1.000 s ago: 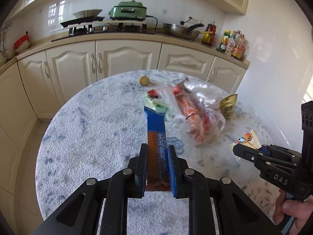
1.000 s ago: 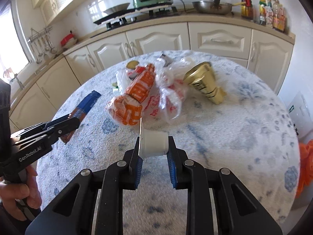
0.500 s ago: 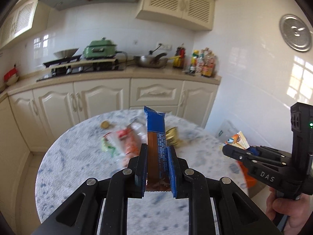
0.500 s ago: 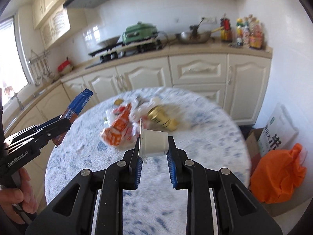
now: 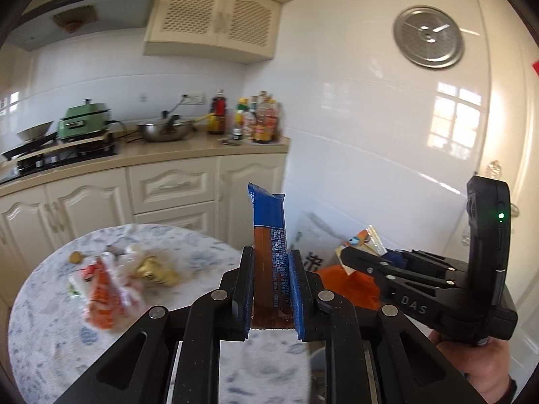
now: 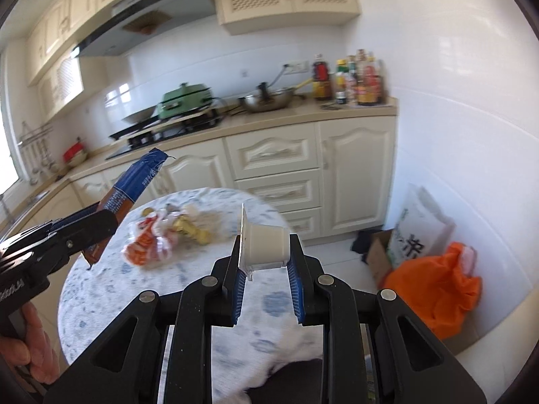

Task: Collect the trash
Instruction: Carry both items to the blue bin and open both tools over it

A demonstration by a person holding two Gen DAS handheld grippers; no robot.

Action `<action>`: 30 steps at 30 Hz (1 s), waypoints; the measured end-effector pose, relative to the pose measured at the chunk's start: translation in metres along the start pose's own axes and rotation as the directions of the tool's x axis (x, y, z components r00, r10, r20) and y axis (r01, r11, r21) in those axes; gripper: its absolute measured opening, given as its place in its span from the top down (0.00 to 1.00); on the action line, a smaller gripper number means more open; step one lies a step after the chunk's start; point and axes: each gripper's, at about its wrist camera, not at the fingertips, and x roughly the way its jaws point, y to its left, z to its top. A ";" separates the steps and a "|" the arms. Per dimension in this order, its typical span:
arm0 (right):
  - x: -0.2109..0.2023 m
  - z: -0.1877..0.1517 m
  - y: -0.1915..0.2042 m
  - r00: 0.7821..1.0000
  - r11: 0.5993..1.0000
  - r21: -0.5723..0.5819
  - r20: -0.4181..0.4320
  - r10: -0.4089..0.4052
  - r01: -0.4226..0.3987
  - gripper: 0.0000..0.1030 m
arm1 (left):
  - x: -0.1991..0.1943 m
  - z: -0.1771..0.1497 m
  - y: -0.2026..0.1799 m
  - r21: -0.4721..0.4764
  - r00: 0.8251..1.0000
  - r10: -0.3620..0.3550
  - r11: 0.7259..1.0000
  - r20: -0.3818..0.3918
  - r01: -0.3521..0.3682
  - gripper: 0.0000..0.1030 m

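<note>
Both loads are in carry, clear of the round marbled surface (image 6: 101, 289): the left gripper (image 5: 269, 286) clamps a blue-and-brown snack wrapper (image 5: 269, 235), the right gripper (image 6: 266, 262) a small white plastic cup (image 6: 266, 245). The next move likely calls for reaching the orange plastic bag (image 6: 434, 289) on the floor and releasing.

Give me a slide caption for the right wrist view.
Right gripper holds a small white cup above the round table, orange bag on the floor beyond.

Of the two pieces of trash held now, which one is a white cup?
The small white cup in the right tool; the left tool clamps a long blue-and-brown wrapper.
</note>
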 end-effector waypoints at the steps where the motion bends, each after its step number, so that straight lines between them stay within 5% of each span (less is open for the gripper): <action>1: -0.004 -0.001 -0.007 1.000 1.000 0.007 0.003 -0.012 0.012 0.78 | 0.006 0.001 -0.007 0.007 1.000 -0.021 1.000 -0.007 0.021 0.85; 7: -0.027 -0.019 -0.065 0.993 0.989 0.086 -0.006 -0.119 0.119 0.78 | 0.064 0.006 -0.054 0.020 0.981 -0.171 0.985 -0.092 0.173 0.85; 10: -0.030 -0.034 -0.102 0.982 0.974 0.129 -0.041 -0.184 0.188 0.78 | 0.106 -0.003 -0.075 -0.006 0.948 -0.256 0.966 -0.187 0.259 0.85; 15: -0.021 -0.076 -0.174 0.951 0.928 0.226 -0.158 -0.266 0.297 0.78 | 0.166 -0.020 -0.103 -0.013 0.905 -0.296 0.952 -0.306 0.307 0.85; 23: 0.019 -0.149 -0.245 0.905 0.878 0.318 -0.351 -0.240 0.356 0.78 | 0.279 -0.061 -0.153 -0.060 0.796 -0.317 0.940 -0.516 0.335 0.85; 30: 0.042 -0.181 -0.278 0.884 0.841 0.386 -0.419 -0.206 0.379 0.75 | 0.357 -0.084 -0.186 -0.080 0.707 -0.311 0.937 -0.636 0.339 0.83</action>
